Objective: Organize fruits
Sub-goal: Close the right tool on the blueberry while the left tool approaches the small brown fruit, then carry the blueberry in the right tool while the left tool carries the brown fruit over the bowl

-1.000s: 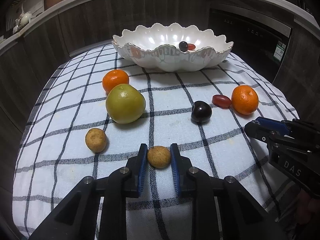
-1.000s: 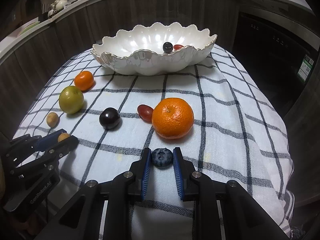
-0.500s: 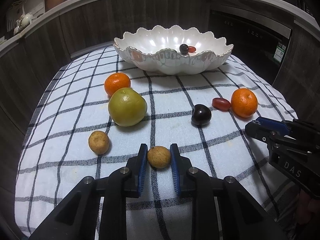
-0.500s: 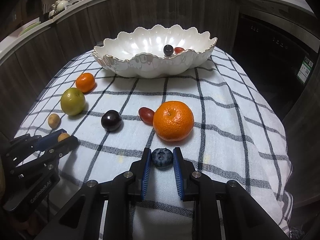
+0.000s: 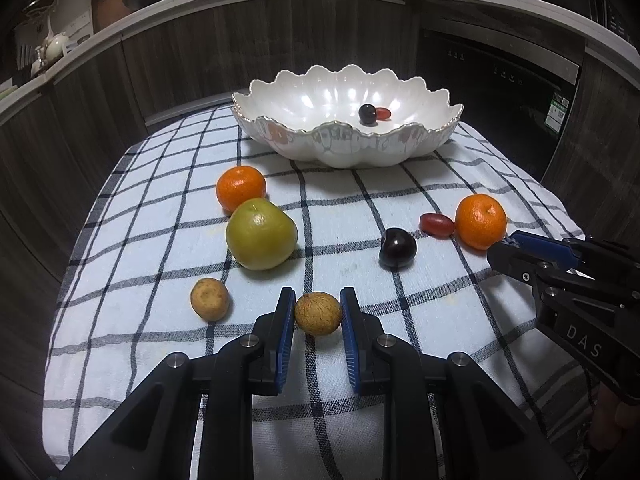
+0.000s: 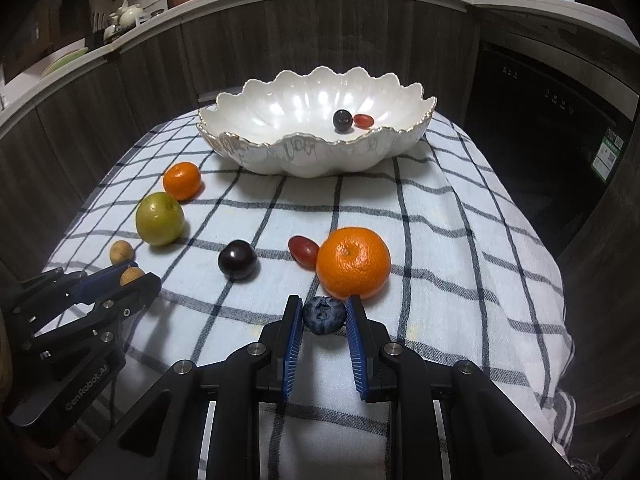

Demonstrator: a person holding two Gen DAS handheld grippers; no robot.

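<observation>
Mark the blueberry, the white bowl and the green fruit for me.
blueberry (image 6: 323,315), right wrist view, its crown end.
white bowl (image 6: 256,114), right wrist view, bare inner wall.
green fruit (image 5: 261,239), left wrist view, middle of its skin.

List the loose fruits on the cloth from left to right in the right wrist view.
Brown fruit → green fruit → small orange → dark plum → red grape → big orange.

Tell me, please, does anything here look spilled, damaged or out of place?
Nothing stands out. The bowl sits upright on the cloth, no fruit looks damaged, and each gripper holds one small fruit: left a brown one, right a blueberry.
</observation>
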